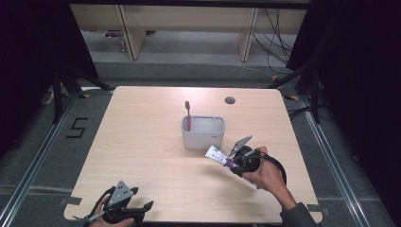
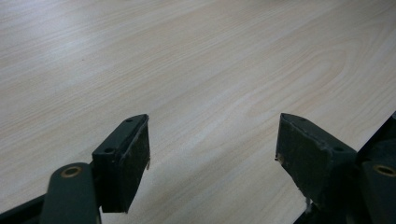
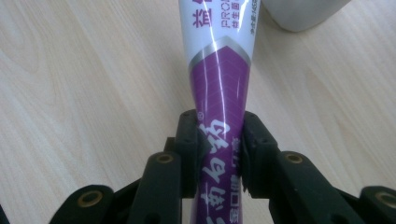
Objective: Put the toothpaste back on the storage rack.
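A white and purple toothpaste tube point(image 1: 218, 155) point(image 3: 219, 79) is pinched at its purple end by my right gripper point(image 1: 235, 163) point(image 3: 219, 149), just in front of the grey holder cup point(image 1: 203, 133). The tube's white end points toward the cup's near right corner point(image 3: 299, 11). A red toothbrush point(image 1: 188, 115) stands upright in the cup's left side. At the table's near left edge, my left gripper point(image 1: 142, 201) point(image 2: 212, 149) is open, with only bare wood between its jaws.
The light wooden table point(image 1: 142, 142) has a round cable hole point(image 1: 230, 100) at the back right. Beyond the table are wooden shelf legs and loose cables on the floor. A taped number 5 marks the floor at left.
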A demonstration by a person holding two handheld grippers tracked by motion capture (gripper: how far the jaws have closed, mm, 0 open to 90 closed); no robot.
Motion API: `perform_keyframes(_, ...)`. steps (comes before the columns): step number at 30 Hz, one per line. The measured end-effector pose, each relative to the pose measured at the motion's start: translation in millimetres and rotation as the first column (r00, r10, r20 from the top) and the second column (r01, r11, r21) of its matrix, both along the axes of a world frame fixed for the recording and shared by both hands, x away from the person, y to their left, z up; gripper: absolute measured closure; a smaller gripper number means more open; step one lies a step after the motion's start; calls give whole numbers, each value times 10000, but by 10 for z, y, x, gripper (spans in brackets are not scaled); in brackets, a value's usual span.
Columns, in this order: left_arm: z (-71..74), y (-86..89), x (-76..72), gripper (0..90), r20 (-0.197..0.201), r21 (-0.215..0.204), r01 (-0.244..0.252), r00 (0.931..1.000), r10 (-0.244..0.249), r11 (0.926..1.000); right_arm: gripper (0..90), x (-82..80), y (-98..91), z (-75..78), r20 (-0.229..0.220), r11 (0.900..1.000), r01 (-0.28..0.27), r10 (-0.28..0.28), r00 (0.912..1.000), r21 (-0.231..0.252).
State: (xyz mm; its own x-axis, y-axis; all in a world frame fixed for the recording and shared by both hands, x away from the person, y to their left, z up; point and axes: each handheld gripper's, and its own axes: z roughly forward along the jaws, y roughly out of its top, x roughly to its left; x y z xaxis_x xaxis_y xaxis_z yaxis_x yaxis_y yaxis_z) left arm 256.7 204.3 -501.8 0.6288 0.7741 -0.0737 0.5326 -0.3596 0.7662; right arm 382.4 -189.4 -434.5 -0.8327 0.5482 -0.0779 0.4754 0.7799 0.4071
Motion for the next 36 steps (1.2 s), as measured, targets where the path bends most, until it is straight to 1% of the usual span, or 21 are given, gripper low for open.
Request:
perform_keyframes(1,0,0,0,254,-1,-6,0,10000,0,10000,721,11,-9,15,85,9998,-166,165,9998,95)
perform_keyframes(6,4,-4,-4,251,-58,20,-33,10000,33,10000,721,18,-43,123,369,9969,107,-136,9992,777)
perform_keyframes(7,6,1,-3,251,-60,63,-2,10000,2,10000,720,20,-50,139,544,9944,90,-148,9984,1055)
perform_keyframes(11,5,2,-1,251,-36,39,-38,10000,38,10000,721,46,-71,232,804,9875,290,-419,9959,1550)
perform_keyframes(12,5,1,-1,251,-29,47,-36,10000,36,10000,721,36,-73,255,784,9834,500,-645,9948,1742)
perform_keyframes(14,5,-5,1,251,-33,22,-58,10000,58,10000,721,39,-89,302,763,9762,535,-710,9946,2101)
perform_keyframes(15,4,-13,3,251,-52,-1,-102,9999,102,9999,721,68,-102,311,1344,9727,131,-453,9899,2318)
perform_keyframes(17,3,-24,9,251,-99,65,-36,9999,36,10000,721,72,-113,368,1583,9672,222,-640,9853,2530)
perform_keyframes(20,-3,-33,4,251,-81,47,-51,10000,51,10000,721,96,-119,429,1638,9543,301,-820,9831,2975)
perform_keyframes(21,1,-25,5,251,-88,61,-15,10000,15,10000,721,91,-113,452,1478,9496,617,-1117,9827,3073)
perform_keyframes(22,4,-19,8,251,-97,49,-6,10000,6,10000,721,109,-111,474,1510,9505,469,-973,9837,3071)
perform_keyframes(23,2,-18,7,251,-60,11,-55,10000,55,10000,721,130,-108,483,1710,9463,466,-1061,9795,3199)
perform_keyframes(24,2,-16,6,251,-68,5,-54,10000,54,10000,721,139,-102,513,1621,9452,577,-1149,9801,3214)
perform_keyframes(25,3,-16,5,251,-64,14,-43,10000,43,10000,721,163,-96,523,1741,9419,444,-1077,9788,3328)
perform_keyframes(27,3,-18,0,251,-92,12,-54,9999,54,10000,721,196,-79,549,1841,9270,447,-1210,9754,3724)
perform_keyframes(28,3,-18,0,251,-81,2,-58,10000,58,10000,721,214,-84,572,1779,9256,384,-1129,9775,3764)
perform_keyframes(29,4,-16,1,251,-72,9,-42,10000,42,10000,721,235,-85,583,1938,9192,347,-1195,9737,3922)
perform_keyframes(30,4,-15,0,251,-71,-2,-43,10000,43,10000,721,243,-77,596,1775,9148,509,-1320,9752,4007)
perform_keyframes(32,3,-15,1,251,-82,-7,-51,10000,51,10000,721,285,-66,603,2024,9059,367,-1336,9702,4219)
perform_keyframes(34,3,-23,4,251,-137,72,10,9999,-9,10000,721,316,-49,612,2019,8992,411,-1420,9691,4355)
perform_keyframes(36,-3,-36,1,251,-74,48,27,10000,-26,10000,721,346,-33,624,2141,8976,358,-1433,9662,4393)
